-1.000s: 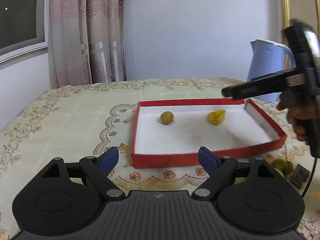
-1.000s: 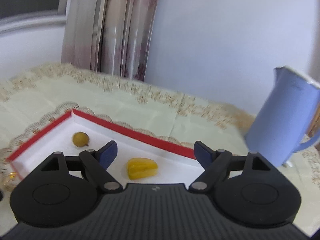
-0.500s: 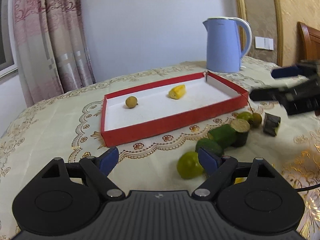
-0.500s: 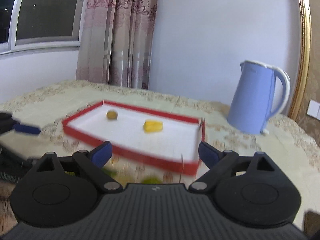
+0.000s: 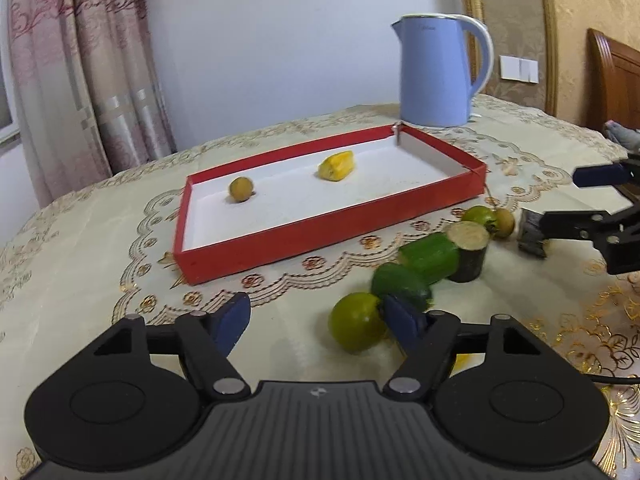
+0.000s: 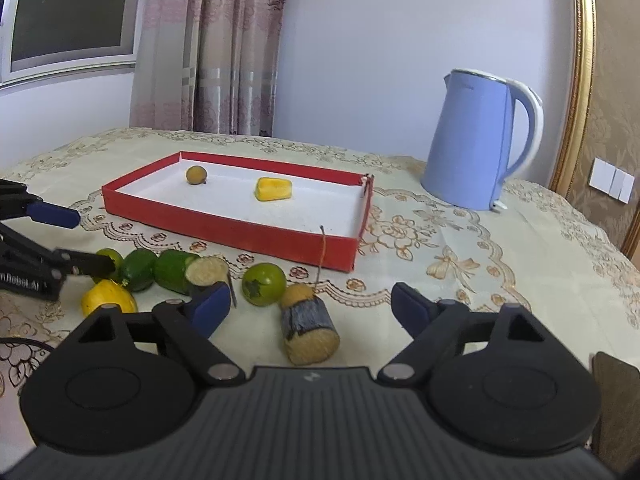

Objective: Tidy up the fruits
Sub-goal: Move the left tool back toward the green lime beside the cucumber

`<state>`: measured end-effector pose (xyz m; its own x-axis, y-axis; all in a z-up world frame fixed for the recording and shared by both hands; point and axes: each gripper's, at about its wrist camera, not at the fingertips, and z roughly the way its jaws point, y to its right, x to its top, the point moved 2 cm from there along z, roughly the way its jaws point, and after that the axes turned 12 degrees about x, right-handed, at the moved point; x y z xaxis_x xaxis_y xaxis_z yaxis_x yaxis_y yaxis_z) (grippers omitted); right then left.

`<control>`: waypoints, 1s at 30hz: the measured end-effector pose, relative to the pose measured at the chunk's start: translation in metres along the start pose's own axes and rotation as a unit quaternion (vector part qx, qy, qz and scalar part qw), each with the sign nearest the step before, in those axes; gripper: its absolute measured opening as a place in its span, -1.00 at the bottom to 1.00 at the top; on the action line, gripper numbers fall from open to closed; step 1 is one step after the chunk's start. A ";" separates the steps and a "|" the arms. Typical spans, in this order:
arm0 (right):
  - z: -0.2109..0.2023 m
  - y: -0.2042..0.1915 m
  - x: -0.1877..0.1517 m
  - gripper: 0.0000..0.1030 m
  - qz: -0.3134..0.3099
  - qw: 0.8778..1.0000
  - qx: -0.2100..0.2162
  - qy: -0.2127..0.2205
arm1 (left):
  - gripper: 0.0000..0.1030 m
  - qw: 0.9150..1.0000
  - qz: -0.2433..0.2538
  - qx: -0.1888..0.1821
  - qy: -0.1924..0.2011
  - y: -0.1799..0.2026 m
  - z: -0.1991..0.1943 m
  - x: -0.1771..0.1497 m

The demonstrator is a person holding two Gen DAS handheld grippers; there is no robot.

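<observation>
A red tray (image 5: 320, 236) (image 6: 224, 228) with a white floor holds a small brown fruit (image 5: 241, 189) (image 6: 196, 175) and a yellow piece (image 5: 337, 166) (image 6: 273, 189). In front of it on the cloth lie a green lime (image 5: 356, 326), green cucumber pieces (image 5: 430, 256) (image 6: 174, 265), a dark sugarcane stub (image 5: 470, 250) (image 6: 310, 330), a green tomato (image 6: 264, 283) and a yellow fruit (image 6: 107, 298). My left gripper (image 5: 316, 320) is open, low over the cloth, its right finger beside the lime. My right gripper (image 6: 310, 304) is open around the sugarcane stub.
A blue kettle (image 5: 438, 72) (image 6: 476, 140) stands behind the tray's right end. Curtains hang at the back left. The table wears an embroidered cream cloth (image 5: 80, 264). A wooden chair back (image 5: 612, 76) is at the far right.
Both grippers have pulled back from the tray and come down over the loose fruit in front of it. The right gripper now straddles the sugarcane stub.
</observation>
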<state>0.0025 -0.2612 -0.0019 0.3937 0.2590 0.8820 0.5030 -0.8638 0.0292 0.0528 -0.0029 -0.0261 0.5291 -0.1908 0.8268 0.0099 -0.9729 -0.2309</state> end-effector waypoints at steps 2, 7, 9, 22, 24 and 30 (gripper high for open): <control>0.001 0.002 -0.002 0.61 0.003 1.000 0.000 -0.002 | 0.44 1.000 -0.013 -0.006 -0.006 -0.006 0.001 -0.001; 0.002 0.000 -0.004 0.61 0.002 1.000 0.004 -0.001 | 0.44 1.000 -0.011 0.003 -0.006 -0.010 -0.002 0.002; 0.003 0.000 -0.004 0.61 0.000 1.000 0.003 -0.001 | 0.44 1.000 -0.003 -0.008 -0.009 -0.003 -0.001 0.002; 0.003 -0.002 -0.006 0.61 0.002 1.000 0.006 -0.001 | -0.03 0.997 -0.008 -0.060 -0.051 0.004 0.016 -0.005; 0.004 -0.002 -0.005 0.61 0.003 1.000 0.006 -0.001 | 0.00 0.997 -0.014 -0.061 -0.051 0.003 0.019 -0.005; 0.004 0.000 -0.007 0.61 0.008 1.000 0.006 -0.003 | -0.04 0.996 -0.042 -0.056 -0.050 -0.001 0.023 0.000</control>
<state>0.0025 -0.2611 -0.0104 0.4069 0.2477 0.8792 0.5054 -0.8628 0.0092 0.0723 0.0012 -0.0380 0.6128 -0.0999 0.7839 -0.0343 -0.9944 -0.1000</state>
